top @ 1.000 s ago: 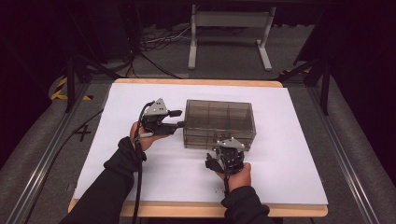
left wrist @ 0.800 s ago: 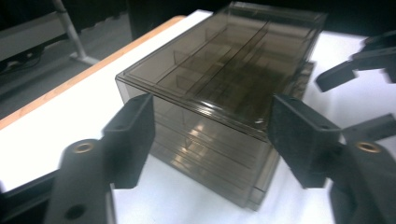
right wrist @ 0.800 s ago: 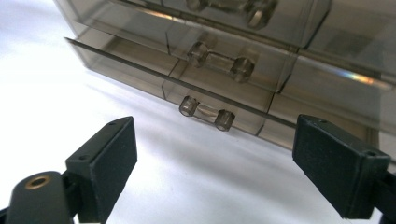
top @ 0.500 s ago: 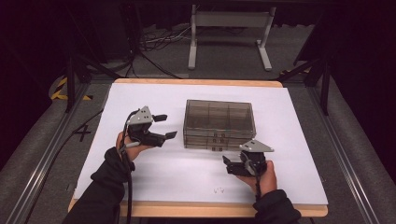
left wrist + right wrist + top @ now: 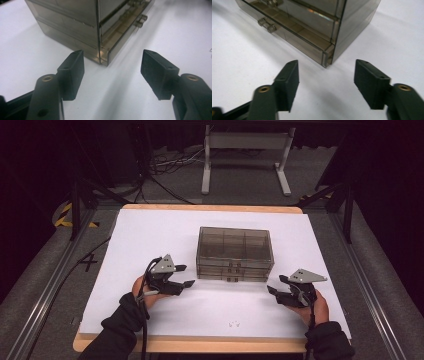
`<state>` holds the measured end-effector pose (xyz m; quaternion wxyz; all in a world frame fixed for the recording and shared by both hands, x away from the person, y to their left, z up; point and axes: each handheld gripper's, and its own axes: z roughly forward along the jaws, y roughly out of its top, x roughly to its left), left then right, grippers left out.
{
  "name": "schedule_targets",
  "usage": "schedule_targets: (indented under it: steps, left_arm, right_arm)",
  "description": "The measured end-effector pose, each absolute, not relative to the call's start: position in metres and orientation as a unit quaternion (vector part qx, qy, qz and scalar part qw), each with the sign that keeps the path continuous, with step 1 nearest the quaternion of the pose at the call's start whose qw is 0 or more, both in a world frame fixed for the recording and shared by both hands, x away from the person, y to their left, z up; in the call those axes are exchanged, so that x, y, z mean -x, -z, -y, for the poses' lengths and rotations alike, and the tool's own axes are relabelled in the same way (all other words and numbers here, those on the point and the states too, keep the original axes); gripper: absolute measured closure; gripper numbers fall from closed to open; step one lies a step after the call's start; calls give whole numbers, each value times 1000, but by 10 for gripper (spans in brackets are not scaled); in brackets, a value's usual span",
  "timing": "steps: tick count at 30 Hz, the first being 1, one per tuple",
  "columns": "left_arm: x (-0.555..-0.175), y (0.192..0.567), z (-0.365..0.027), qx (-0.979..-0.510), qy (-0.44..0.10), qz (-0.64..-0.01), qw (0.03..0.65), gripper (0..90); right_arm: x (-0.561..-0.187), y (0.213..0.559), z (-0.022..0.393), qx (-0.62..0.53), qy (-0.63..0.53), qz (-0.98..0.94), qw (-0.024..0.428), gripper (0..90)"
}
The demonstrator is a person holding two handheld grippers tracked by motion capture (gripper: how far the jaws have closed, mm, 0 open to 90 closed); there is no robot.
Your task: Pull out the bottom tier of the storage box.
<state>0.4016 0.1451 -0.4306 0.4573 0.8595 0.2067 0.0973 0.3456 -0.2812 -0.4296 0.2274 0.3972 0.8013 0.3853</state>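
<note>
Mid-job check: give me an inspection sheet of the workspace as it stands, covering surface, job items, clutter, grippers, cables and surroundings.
Surface: white table, wooden edge showing.
Job's things: smoky clear drawer box at centre, drawers look shut.
Clutter: tiny speck near front edge, too small to identify.
Grippers: left gripper open, left of box; right gripper open, right of box; neither touches it.
Cables: black cable trails along left sleeve.
Surroundings: metal stand and floor cables behind table.
</note>
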Motion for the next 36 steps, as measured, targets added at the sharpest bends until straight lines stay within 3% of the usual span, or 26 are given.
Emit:
schedule_targets:
  steps: [7,17,19,21,36]
  left_arm:
    - [-411,443,-135,-878,-84,-204,425,454]
    - [-414,449,-120,-888,-88,-211,400,443]
    - [-414,450,-119,-887,-88,-213,399,449]
    - [-414,449,-120,-888,-81,-209,402,520]
    - [-414,453,-116,-889,-79,-218,394,503]
  right_arm:
    - [-357,439,281,-392,-391,-806,209,530]
    - [-369,445,275,-385,-395,-810,201,625]
    - [-370,445,274,-385,-401,-807,200,630]
    - [-372,446,272,-385,-388,-812,207,634]
    - [-365,446,272,-389,-396,-808,199,603]
